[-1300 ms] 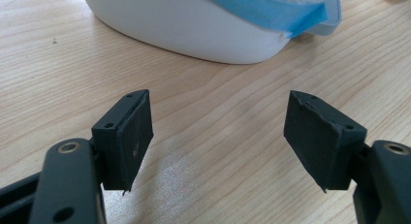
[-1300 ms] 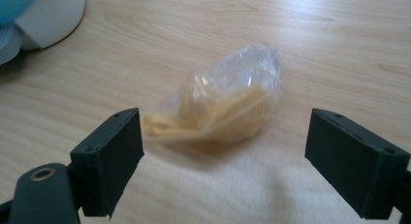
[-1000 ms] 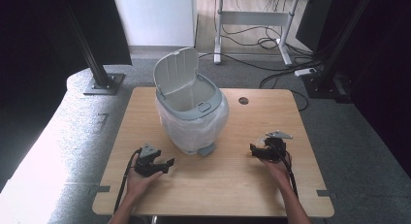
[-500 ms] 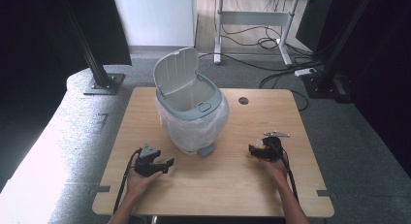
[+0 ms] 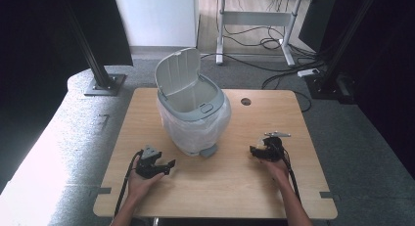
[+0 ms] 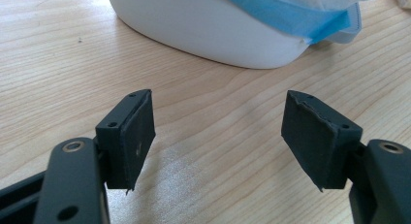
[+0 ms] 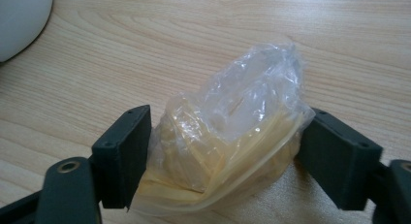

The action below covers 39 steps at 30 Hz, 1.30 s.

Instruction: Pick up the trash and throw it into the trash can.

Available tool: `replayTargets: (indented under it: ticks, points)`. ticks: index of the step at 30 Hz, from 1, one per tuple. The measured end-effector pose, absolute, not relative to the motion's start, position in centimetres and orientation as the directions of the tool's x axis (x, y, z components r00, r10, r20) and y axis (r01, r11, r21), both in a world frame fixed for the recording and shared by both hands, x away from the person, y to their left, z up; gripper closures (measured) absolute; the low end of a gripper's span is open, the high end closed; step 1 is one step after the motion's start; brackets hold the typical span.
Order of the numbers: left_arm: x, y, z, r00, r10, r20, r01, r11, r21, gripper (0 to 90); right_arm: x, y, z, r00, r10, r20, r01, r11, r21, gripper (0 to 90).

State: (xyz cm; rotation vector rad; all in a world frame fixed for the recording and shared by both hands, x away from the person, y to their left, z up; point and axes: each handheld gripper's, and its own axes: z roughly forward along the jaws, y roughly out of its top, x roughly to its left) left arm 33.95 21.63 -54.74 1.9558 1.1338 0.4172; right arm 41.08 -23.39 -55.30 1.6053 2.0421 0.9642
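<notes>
Plastic wrapper (image 7: 228,136) lay lower centre of right gripper view | right gripper (image 7: 223,151) jaws just closed, pinching it, likely to bin it | left gripper (image 6: 218,136) wide, empty, resting | bin (image 5: 193,108) centre, lid up to receive it.

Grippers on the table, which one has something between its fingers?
The right gripper: its fingers, which have just been closing, squeeze a crumpled clear plastic bag. The left gripper stands open over bare wood.
</notes>
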Motion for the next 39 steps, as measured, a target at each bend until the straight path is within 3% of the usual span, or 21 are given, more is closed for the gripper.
replayTargets:
  ticks: [9,15,39]
  points:
    - [33.9,21.9,-54.6,0.534,0.838,-0.111,0.557,-0.250,0.792,27.7,40.6,-23.2,-55.0,-0.290,0.954,0.073,0.663,0.146,0.734,27.9]
    - [33.9,21.8,-54.6,0.534,0.838,-0.111,0.557,-0.250,0.792,27.7,39.8,-23.9,-53.9,-0.299,0.949,0.100,0.624,0.116,0.773,28.7]
    - [33.9,21.8,-54.6,0.530,0.840,-0.117,0.561,-0.245,0.791,27.9,35.6,-24.7,-44.5,-0.415,0.901,0.127,0.459,0.088,0.884,29.8]
